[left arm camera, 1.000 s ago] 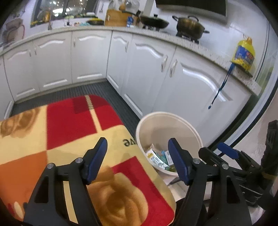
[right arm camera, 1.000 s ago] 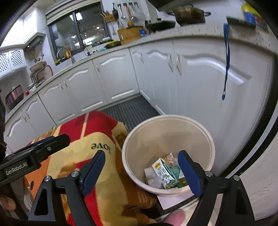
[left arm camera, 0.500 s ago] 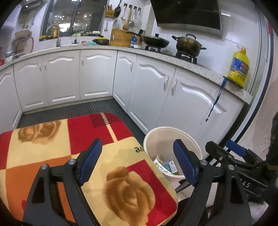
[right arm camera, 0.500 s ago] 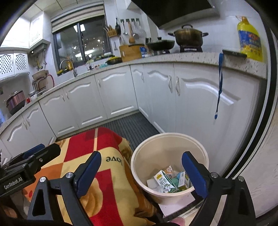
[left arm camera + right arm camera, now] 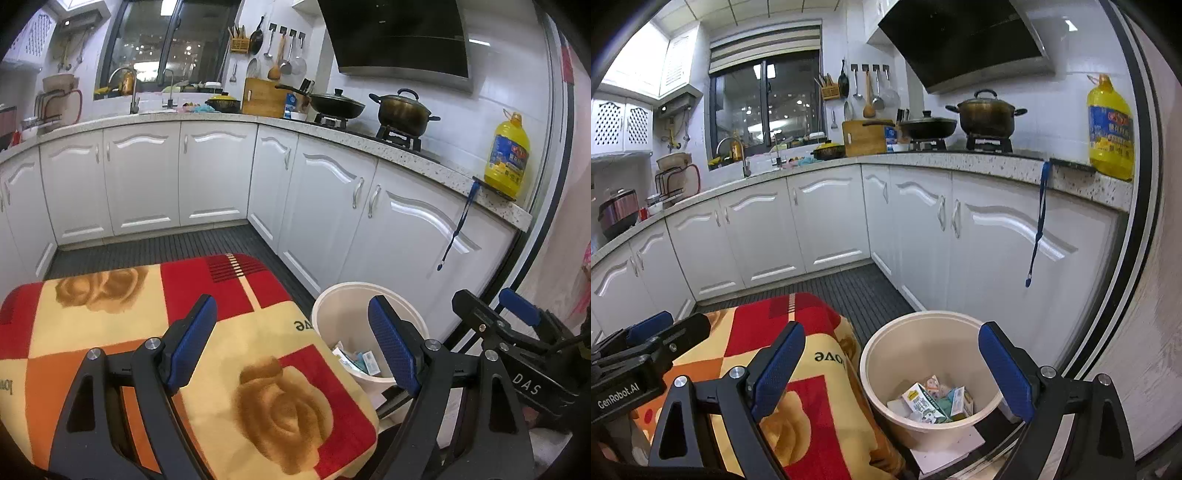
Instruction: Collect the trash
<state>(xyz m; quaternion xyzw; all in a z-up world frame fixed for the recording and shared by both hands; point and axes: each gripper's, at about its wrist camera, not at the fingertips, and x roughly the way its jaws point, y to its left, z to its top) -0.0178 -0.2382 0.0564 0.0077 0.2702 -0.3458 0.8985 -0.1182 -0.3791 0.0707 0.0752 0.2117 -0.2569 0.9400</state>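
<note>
A cream plastic bin [image 5: 923,347] stands on the floor by the white cabinets, to the right of a low table covered with a red, orange and yellow rose blanket [image 5: 110,317]. Several small cartons and wrappers [image 5: 925,404] lie at the bottom of the bin, and they also show in the left wrist view as trash [image 5: 360,360]. My left gripper [image 5: 289,302] hangs open over the blanket's right edge with nothing between its blue pads. My right gripper [image 5: 891,326] is open above the bin's near rim and holds nothing.
White cabinets [image 5: 214,177] run round the corner under a speckled counter with pots [image 5: 402,110] and a yellow oil bottle [image 5: 508,158]. A blue lanyard [image 5: 1038,221] hangs off the counter edge. A dark ribbed mat [image 5: 166,247] covers the floor. White paper [image 5: 945,446] lies under the bin.
Both grippers have risen and drawn back from the bin, so more of the counter and wall shows. Their jaws stand a little wider than a second ago.
</note>
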